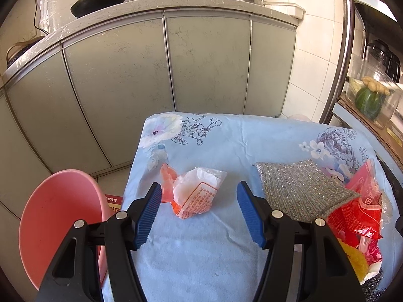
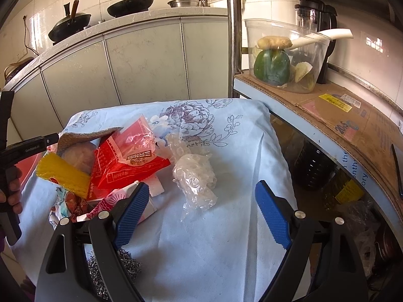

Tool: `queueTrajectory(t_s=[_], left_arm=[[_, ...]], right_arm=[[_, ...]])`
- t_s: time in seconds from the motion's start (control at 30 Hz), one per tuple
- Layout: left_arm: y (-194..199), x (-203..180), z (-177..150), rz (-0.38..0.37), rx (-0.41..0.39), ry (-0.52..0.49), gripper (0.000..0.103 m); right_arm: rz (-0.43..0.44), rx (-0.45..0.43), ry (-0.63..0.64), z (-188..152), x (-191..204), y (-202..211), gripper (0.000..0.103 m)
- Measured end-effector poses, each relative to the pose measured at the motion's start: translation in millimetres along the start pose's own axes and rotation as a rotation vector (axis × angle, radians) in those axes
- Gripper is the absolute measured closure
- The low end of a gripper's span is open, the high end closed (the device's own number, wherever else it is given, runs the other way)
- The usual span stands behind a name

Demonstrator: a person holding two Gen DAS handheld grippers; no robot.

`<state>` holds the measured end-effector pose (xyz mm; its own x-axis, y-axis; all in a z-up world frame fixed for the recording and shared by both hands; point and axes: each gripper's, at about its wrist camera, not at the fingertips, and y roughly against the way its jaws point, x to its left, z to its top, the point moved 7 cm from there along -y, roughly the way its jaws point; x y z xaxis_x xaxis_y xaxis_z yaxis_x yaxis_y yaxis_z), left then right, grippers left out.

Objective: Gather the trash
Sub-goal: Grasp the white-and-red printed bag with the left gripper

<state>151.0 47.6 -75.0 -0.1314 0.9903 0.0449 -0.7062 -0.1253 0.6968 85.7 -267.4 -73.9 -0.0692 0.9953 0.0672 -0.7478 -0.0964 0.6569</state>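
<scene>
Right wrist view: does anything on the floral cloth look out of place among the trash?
Yes. A silver scouring cloth lies tilted over the red wrappers, and a steel wool ball sits at the near edge. Both look like cleaning tools rather than trash.

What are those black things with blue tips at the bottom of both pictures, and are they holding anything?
They are grippers, like big tongs. A person holds one in each hand, and a little camera sits on each, looking forward between its two fingers. So one picture comes from the left gripper and the other from the right gripper.

Both look down at a table with a flowery blue cloth. In front of the left gripper lies an orange and white wrapper, beside a sparkly grey scrubbing cloth. In front of the right gripper lies crumpled clear plastic, next to a red packet and a yellow sponge. A pink bin waits beside the table.

Both grippers are open and holding nothing.
</scene>
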Motion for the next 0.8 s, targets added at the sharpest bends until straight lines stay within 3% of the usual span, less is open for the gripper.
queueTrajectory(t_s=[0.3, 0.37, 0.4, 0.73, 0.8], left_arm=[[-28.3, 7.2, -8.2, -0.014, 0.05, 0.007, 0.043], [-29.8, 8.8, -9.0, -0.011, 0.037, 0.004, 0.062], [-30.0, 8.9, -8.9, -0.018, 0.034, 0.0, 0.062], [2.0, 7.4, -8.4, -0.131, -0.019, 0.029, 0.068], [9.1, 6.9, -10.2, -0.149, -0.023, 0.033, 0.068]], right_arm=[[0.001, 0.016, -0.02, 0.7, -10.2, -0.7, 0.016], [0.003, 0.021, -0.024, 0.9, -11.5, -1.9, 0.016], [0.004, 0.023, -0.025, 0.8, -12.1, -2.7, 0.016], [0.015, 0.048, -0.011, -0.9, -15.6, -8.3, 0.016], [0.026, 0.059, -0.018, -0.3, -15.0, -12.8, 0.021]])
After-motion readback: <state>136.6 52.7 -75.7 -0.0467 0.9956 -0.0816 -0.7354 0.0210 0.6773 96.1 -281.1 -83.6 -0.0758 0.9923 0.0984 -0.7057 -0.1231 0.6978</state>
